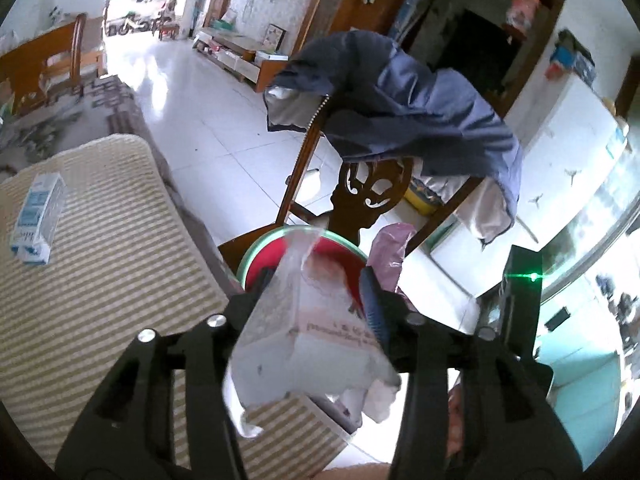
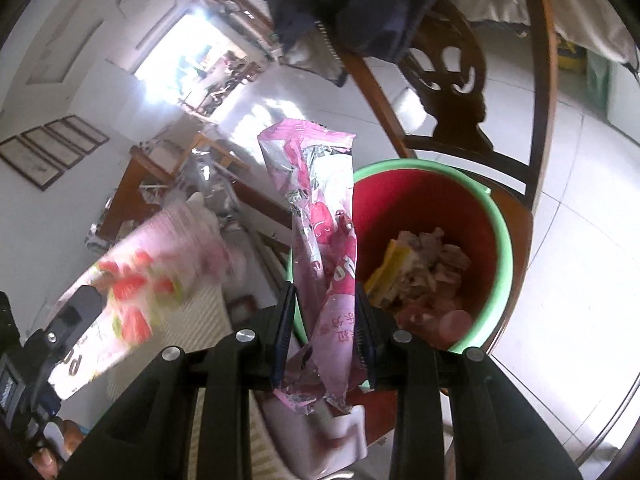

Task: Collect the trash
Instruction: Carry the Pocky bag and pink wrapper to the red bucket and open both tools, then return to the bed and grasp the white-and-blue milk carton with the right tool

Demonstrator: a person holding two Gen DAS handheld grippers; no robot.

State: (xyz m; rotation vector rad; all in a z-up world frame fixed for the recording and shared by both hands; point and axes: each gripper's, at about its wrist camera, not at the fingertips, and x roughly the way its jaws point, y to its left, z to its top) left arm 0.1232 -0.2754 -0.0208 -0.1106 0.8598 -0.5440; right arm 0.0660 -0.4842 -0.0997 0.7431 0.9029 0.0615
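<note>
Crinkled pink foil wrapper point(image 2: 324, 248) beside round bucket point(image 2: 502, 240)

A clear plastic wrapper point(image 1: 304, 320) with pale pink print and a crumpled white end sits between the jaws of the left gripper point(image 1: 316, 292). A pink foil wrapper point(image 2: 324, 248) stands nearly upright between the right gripper's point(image 2: 326, 316) jaws — creased, top torn open. The red bucket point(image 2: 492, 216), green-rimmed, rests on a chair seat just beyond — paper scraps and a yellow packet lie inside.

two wrappers point(image 2: 324, 248) point(image 1: 316, 320), one bucket point(image 2: 496, 240), one chair point(image 2: 460, 92), one carton point(image 1: 38, 220)
</note>
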